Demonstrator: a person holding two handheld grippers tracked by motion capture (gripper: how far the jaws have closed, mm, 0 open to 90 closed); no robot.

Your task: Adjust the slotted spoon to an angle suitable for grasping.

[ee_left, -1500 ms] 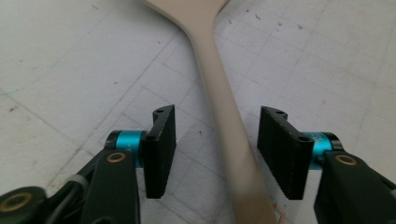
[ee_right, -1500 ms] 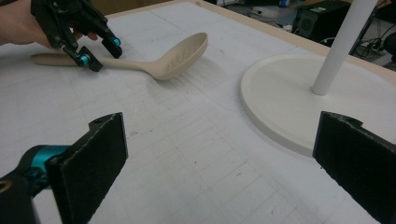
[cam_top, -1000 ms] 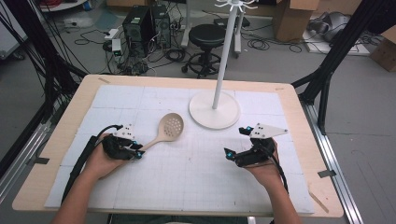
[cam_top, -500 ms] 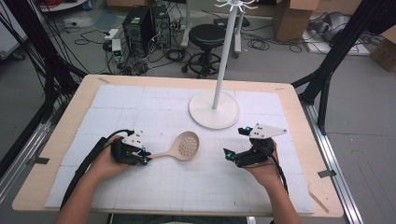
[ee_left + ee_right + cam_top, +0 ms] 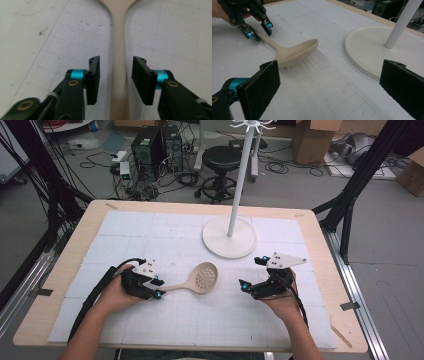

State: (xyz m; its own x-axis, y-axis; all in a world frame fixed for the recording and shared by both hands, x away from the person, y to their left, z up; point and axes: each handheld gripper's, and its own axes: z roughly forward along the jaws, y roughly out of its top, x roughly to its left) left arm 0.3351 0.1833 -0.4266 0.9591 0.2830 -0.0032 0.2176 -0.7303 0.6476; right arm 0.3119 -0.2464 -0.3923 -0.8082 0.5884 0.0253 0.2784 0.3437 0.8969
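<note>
One table [image 5: 320,227] holds everything. One white stand [image 5: 230,237] sits ahead of the right gripper [image 5: 252,289]. One tan spoon with holes [image 5: 197,281] lies flat between two grippers. Its handle runs between the left gripper's [image 5: 156,289] jaws, which have just been opening and do not squeeze it. The right gripper's jaws are wide apart, holding nothing. No writing can be read.

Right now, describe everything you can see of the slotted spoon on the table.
The slotted spoon is beige and looks like matte plastic: a round, shallow bowl pierced with small holes, narrowing into a long, slim handle. It lies flat on the white gridded mat, bowl toward the white stand base but apart from it. Its handle runs between the pads of the left gripper, whose jaws have just been opening; gaps show on both sides, so nothing clamps it.
</note>
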